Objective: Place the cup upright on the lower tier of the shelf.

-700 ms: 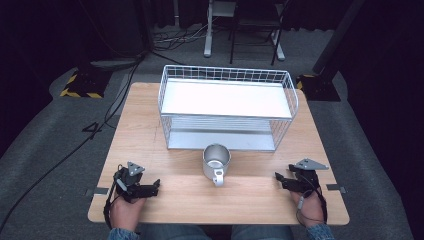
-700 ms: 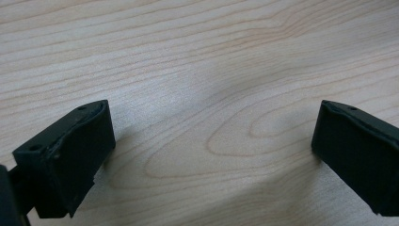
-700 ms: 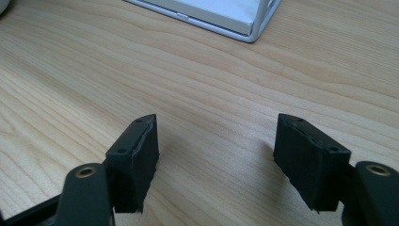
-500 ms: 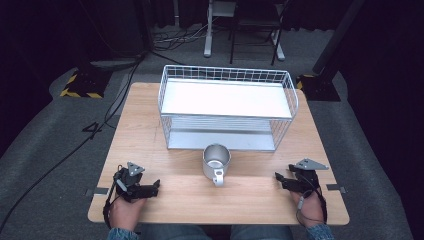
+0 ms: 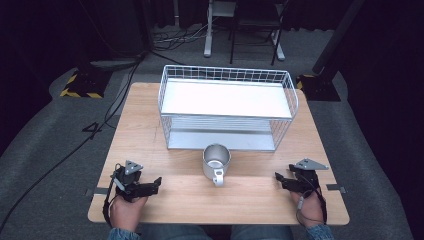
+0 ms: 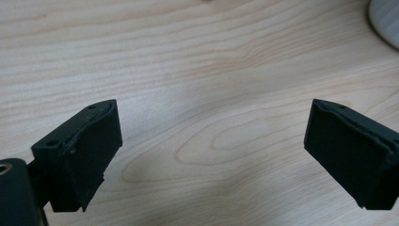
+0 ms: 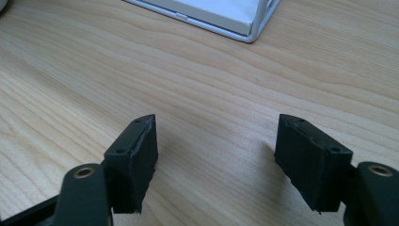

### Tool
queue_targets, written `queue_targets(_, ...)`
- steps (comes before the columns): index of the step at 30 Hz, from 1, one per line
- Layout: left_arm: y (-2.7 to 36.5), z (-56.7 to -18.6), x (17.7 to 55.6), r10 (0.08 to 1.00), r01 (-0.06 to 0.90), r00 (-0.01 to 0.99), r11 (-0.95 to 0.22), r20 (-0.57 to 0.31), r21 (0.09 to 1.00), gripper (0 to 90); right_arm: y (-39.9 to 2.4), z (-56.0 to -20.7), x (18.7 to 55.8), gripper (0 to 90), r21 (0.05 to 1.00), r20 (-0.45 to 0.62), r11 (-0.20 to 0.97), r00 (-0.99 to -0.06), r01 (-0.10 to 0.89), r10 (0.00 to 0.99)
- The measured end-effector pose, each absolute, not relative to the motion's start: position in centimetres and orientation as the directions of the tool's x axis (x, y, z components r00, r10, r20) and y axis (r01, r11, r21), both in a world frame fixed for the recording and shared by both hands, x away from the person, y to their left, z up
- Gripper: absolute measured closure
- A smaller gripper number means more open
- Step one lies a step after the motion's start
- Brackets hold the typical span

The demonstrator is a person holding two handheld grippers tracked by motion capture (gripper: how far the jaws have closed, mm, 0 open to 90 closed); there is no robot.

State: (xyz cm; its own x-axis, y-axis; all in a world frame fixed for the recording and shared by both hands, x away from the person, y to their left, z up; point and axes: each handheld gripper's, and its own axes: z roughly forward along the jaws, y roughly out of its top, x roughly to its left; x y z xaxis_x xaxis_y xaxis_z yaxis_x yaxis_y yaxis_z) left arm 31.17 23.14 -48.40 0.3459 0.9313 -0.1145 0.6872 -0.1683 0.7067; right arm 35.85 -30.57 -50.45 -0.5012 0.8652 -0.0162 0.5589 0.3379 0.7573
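Metal mug (image 5: 216, 161) upright on the wooden table (image 5: 145, 125), mouth open to the ceiling, a little toward 6 o'clock from the table's middle, handle turned to 6 o'clock. Just at 12 o'clock of it, close but whether touching not clear, a white wire rack (image 5: 225, 70) with two tiers: a pale flat shelf on top inside a wire rim, a second pale shelf below, reaching toward the table's far edge. At about 8 o'clock of the mug, well apart, the left gripper (image 5: 157, 182), low over the near edge in the person's left hand (image 5: 127, 212), grey three-cornered plate on top, jaws pointing to 3 o'clock toward the mug. In the left gripper view, left gripper (image 6: 211, 141) spread wide, bare wood grain between the jaws, nothing held, a pale rounded edge at 1 o'clock in the frame corner, probably the mug (image 6: 386, 23). At about 4 o'clock of the mug, also well apart, the right gripper (image 5: 277, 177) in the right hand (image 5: 310, 210), jaws pointing to 9 o'clock. In the right gripper view, right gripper (image 7: 216, 150) likewise parted wide over bare wood, gripping nothing, with a lower corner of the rack (image 7: 221, 19) at 12 o'clock. Beyond the table, grey floor with black cables (image 5: 115, 100) and a yellow-and-black striped base (image 5: 80, 85) at 10 o'clock.
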Motion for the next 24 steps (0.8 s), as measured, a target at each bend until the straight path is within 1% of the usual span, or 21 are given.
queue_targets(3,22.5,-47.4,30.6,0.93,0.669,0.35,-0.165,-0.112,0.725,7.1,-30.6,-50.5,35.8,30.6,0.758,-0.018,0.339,-0.501,0.558,0.865)
queue_targets(4,21.9,-46.6,30.1,0.928,0.662,0.349,-0.149,-0.127,0.734,9.9,-30.6,-50.5,35.8,30.6,0.757,-0.016,0.338,-0.501,0.559,0.865)
queue_targets(9,20.3,-45.6,28.7,0.922,0.638,0.366,-0.15,-0.125,0.755,11.0,-30.6,-50.5,35.9,30.1,0.756,-0.01,0.334,-0.5,0.563,0.866)
queue_targets(12,18.7,-44.8,27.8,0.915,0.612,0.389,-0.169,-0.108,0.773,11.0,-30.6,-50.5,35.9,30.2,0.756,-0.01,0.335,-0.501,0.563,0.866)
queue_targets(13,17.8,-44.2,27.3,0.913,0.585,0.398,-0.174,-0.093,0.792,11.0,-30.6,-50.5,35.9,30.2,0.756,-0.01,0.335,-0.501,0.563,0.865)
queue_targets(14,17.8,-44.2,27.3,0.913,0.585,0.398,-0.174,-0.093,0.792,11.1,-30.6,-50.5,35.9,30.2,0.756,-0.01,0.335,-0.501,0.563,0.865)
queue_targets(20,13.7,-42.8,25.6,0.874,0.507,0.48,-0.208,-0.074,0.837,11.6,-30.7,-50.5,35.9,30.2,0.756,-0.008,0.334,-0.502,0.563,0.865)
queue_targets(22,13.3,-42.6,25.5,0.873,0.5,0.484,-0.212,-0.067,0.84,11.6,-30.7,-50.5,35.9,30.2,0.756,-0.008,0.334,-0.502,0.563,0.865)
queue_targets(24,12.5,-42.4,25.2,0.881,0.474,0.472,-0.223,-0.032,0.852,11.6,-30.7,-50.5,35.9,30.2,0.755,-0.009,0.334,-0.502,0.563,0.865)
